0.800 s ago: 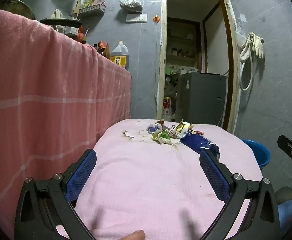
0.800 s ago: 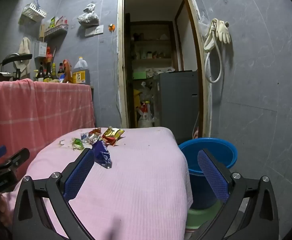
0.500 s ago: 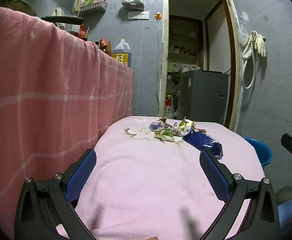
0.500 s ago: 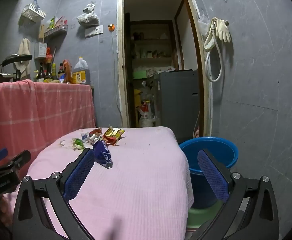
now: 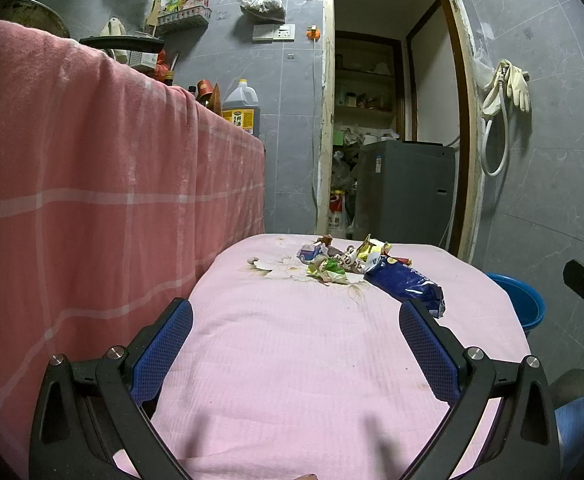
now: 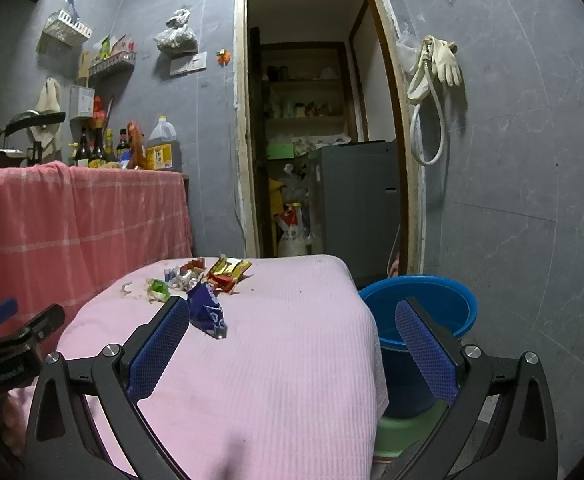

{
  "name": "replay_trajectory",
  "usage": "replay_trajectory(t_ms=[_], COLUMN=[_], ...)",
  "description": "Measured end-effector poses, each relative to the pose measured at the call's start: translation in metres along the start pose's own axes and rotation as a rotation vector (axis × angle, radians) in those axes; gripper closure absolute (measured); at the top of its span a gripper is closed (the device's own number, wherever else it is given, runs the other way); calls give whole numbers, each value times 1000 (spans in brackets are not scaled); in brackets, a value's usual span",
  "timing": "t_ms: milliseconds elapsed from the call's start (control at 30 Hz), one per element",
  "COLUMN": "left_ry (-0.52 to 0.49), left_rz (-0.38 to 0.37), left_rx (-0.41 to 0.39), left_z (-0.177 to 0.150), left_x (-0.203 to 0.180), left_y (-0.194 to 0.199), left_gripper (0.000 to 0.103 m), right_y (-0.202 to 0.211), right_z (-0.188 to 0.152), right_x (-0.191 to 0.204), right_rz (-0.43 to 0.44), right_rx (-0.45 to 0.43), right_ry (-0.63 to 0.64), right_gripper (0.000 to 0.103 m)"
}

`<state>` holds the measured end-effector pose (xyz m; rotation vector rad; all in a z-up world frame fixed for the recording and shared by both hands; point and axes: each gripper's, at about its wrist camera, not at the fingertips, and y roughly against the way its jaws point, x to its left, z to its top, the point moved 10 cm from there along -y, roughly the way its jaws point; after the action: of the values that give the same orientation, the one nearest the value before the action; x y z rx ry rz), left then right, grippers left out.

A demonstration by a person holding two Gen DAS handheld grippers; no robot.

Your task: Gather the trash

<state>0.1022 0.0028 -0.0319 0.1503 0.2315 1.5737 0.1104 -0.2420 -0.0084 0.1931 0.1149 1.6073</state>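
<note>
Left gripper [image 5: 295,316] and right gripper [image 6: 292,314]: jaws wide, empty, barely nearer the wrappers [image 5: 342,262] on desk [image 5: 292,360]; collection unstarted.

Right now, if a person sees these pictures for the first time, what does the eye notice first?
The heap of wrappers at the far end of the pink table, with a blue bag nearest. A blue bucket stands beside the table, to its right. Both grippers, left and right, hover open and empty.

Pink cloth [image 5: 312,360], blue wrapper [image 5: 406,286], blue bucket [image 6: 420,304].
</note>
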Motion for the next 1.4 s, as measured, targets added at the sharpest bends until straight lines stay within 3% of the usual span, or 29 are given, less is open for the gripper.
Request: replay_trajectory(t_ms=[1400], left_ry=[0], left_rz=[2], left_rx=[-3], left_z=[2], left_x=[-1], left_y=[3], left_gripper=[2], right_y=[2], right_z=[3], right_x=[-2], right_rz=[6], right_rx=[1], right_ry=[-10], right_gripper=[0])
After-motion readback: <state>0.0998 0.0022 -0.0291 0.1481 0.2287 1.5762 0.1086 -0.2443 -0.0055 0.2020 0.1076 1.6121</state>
